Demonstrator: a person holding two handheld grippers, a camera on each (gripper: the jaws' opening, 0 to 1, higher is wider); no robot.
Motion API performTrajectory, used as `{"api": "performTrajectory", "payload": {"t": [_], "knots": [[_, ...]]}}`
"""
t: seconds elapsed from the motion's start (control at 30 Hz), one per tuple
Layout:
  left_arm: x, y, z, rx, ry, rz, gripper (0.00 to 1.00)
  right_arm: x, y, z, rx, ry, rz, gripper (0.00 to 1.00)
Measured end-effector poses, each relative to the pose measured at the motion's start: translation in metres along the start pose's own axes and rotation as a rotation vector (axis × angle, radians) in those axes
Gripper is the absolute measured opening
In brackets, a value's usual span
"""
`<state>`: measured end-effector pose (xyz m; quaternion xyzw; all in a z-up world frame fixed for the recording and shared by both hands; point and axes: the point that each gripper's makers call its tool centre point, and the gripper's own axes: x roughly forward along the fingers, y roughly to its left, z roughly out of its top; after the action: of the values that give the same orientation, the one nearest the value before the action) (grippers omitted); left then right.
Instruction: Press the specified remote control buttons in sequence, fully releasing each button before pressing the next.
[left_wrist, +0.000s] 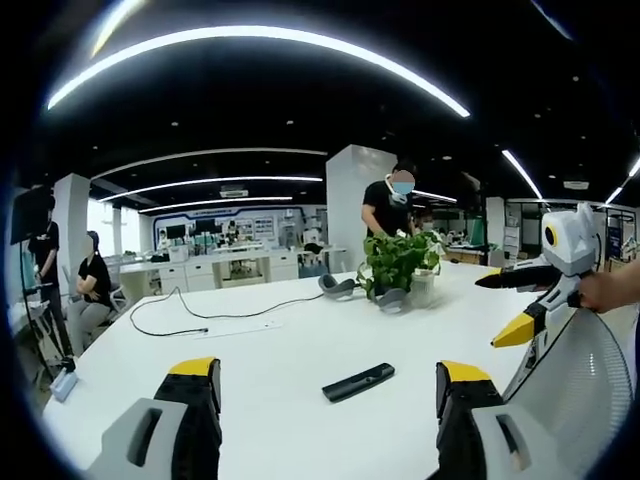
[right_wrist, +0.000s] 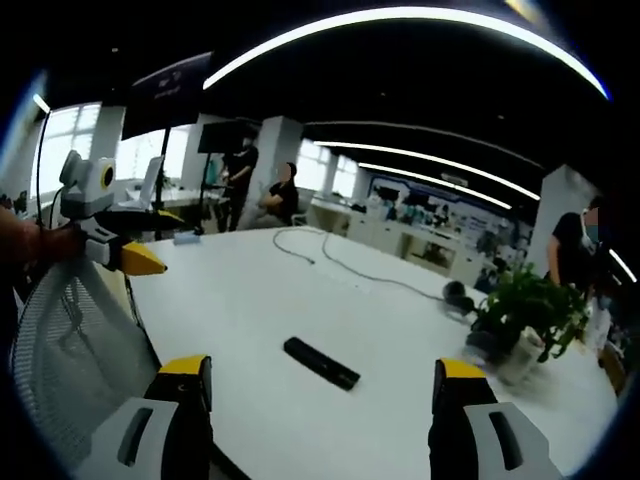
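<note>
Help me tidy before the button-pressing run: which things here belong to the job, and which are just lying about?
For the job:
- remote control, lying flat on the white table
- left tongs, open
- right tongs, open

Lying about:
- potted plant
- black cable
- headphones
- mesh chair back

White table (left_wrist: 300, 360), black remote control (left_wrist: 358, 382), potted plant (left_wrist: 400, 265), cable (left_wrist: 215, 312)

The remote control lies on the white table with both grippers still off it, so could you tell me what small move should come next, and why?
Probably lower one gripper toward the remote control. It lies flat on the white table, untouched, and the left gripper and right gripper both hang open above the table, short of it, so no button can be pressed yet.
</note>
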<state>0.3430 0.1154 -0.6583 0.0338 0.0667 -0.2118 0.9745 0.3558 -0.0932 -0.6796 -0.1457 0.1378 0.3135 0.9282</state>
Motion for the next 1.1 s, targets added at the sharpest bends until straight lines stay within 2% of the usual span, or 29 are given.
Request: {"api": "performTrajectory", "payload": {"t": [0.33, 0.4, 0.7, 0.93, 1.0, 1.1], "knots": [[0.001, 0.003, -0.002, -0.018, 0.013, 0.01, 0.94, -0.001, -0.004, 0.001, 0.024, -0.009, -0.01, 0.9], [0.002, 0.006, -0.006, -0.001, 0.043, 0.024, 0.96, -0.001, -0.004, 0.001, 0.027, -0.009, -0.008, 0.91], [-0.001, 0.005, -0.005, 0.007, 0.053, 0.019, 0.99, -0.002, -0.007, 0.001, 0.024, -0.012, -0.019, 0.9], [-0.003, 0.025, -0.013, -0.024, 0.056, 0.078, 0.99, -0.004, -0.013, 0.003, 0.034, -0.025, -0.046, 0.86], [-0.001, 0.022, -0.012, -0.037, 0.063, 0.062, 0.99, -0.004, -0.015, 0.003, 0.043, -0.031, -0.053, 0.86], [-0.001, 0.017, -0.015, 0.006, 0.078, 0.054, 0.98, -0.004, -0.016, 0.002, 0.046, -0.025, -0.059, 0.86]]}}
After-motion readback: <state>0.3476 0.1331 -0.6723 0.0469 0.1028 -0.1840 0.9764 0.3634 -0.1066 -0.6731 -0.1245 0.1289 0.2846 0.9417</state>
